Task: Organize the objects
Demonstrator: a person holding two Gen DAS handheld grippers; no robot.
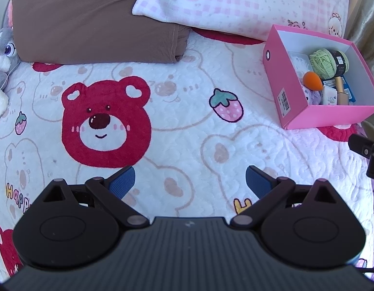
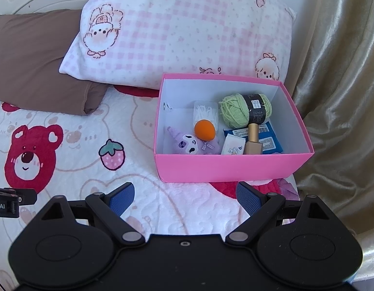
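1. Both tongs, left gripper (image 1: pixel 190 181) and right gripper (image 2: pixel 185 197), gape wide, holding nothing.
2. Ahead of the right gripper, the pink box (image 2: pixel 225 167) holds yarn (image 2: pixel 235 111), orange sponge (image 2: pixel 204 129), plush (image 2: pixel 189 144).
3. Nothing loose shows on the blanket (image 1: pixel 187 131); sorting looks finished.

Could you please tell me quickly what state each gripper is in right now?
Left gripper: jaws open, holding nothing, above the bedspread.
Right gripper: jaws open, holding nothing, in front of the pink box.
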